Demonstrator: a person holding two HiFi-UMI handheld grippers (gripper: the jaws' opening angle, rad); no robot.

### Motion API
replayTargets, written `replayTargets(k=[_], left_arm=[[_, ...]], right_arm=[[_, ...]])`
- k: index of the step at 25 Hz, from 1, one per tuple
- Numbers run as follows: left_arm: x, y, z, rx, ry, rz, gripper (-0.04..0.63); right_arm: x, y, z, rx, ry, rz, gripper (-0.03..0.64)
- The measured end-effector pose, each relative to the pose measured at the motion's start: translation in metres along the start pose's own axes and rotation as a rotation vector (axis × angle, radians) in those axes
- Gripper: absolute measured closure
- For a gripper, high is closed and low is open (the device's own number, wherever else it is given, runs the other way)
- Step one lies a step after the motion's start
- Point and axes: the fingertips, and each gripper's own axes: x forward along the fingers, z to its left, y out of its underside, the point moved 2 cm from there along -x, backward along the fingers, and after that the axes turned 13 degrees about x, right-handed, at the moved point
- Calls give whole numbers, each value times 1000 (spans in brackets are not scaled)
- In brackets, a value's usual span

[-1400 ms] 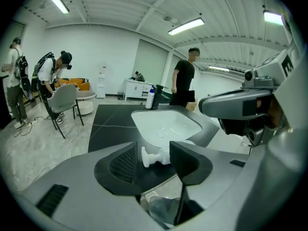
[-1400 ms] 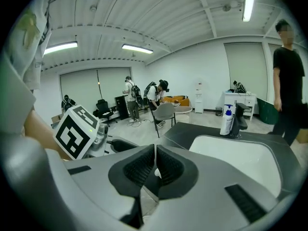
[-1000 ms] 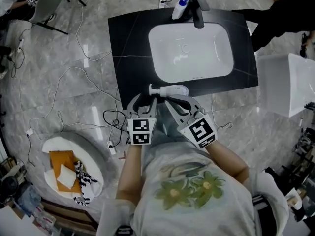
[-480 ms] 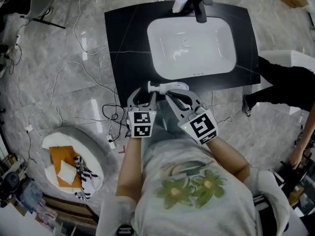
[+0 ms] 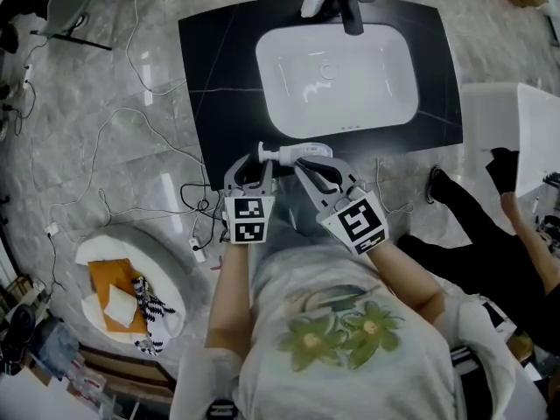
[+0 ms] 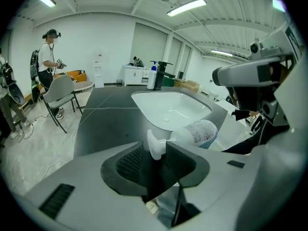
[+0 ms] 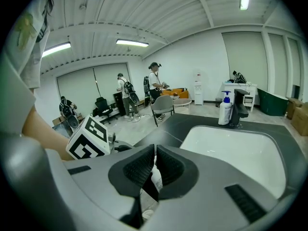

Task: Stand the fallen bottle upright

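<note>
Along the tabletop's [image 5: 219, 77] near edge the bottle [image 5: 306, 153] lies on its side. I judge it light, slick and apt to roll; grip the body. My left tool's [image 5: 251, 169] jaws, just narrowing, straddle the pump [image 6: 155, 146]. The right tool [image 5: 304, 166] is closed and empty.

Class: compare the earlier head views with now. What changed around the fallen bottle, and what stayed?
The left gripper has edged closer to the bottle, and its jaws have just been closing with the pump head between them, not yet pinched. A bystander has moved at the right. Unchanged: the bottle lies on its side on the counter; the right gripper stays shut beside it.
</note>
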Motion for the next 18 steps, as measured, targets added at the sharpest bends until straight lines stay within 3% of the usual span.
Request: replayTargets(k=[7, 18], left_arm=[[-1, -3, -5, -1, 8, -19, 500], [-1, -3, -3, -40, -16, -30, 532]], right_arm=[[-4, 2, -3, 6, 9, -3, 574], [-8, 11, -10, 16, 24, 7, 574]])
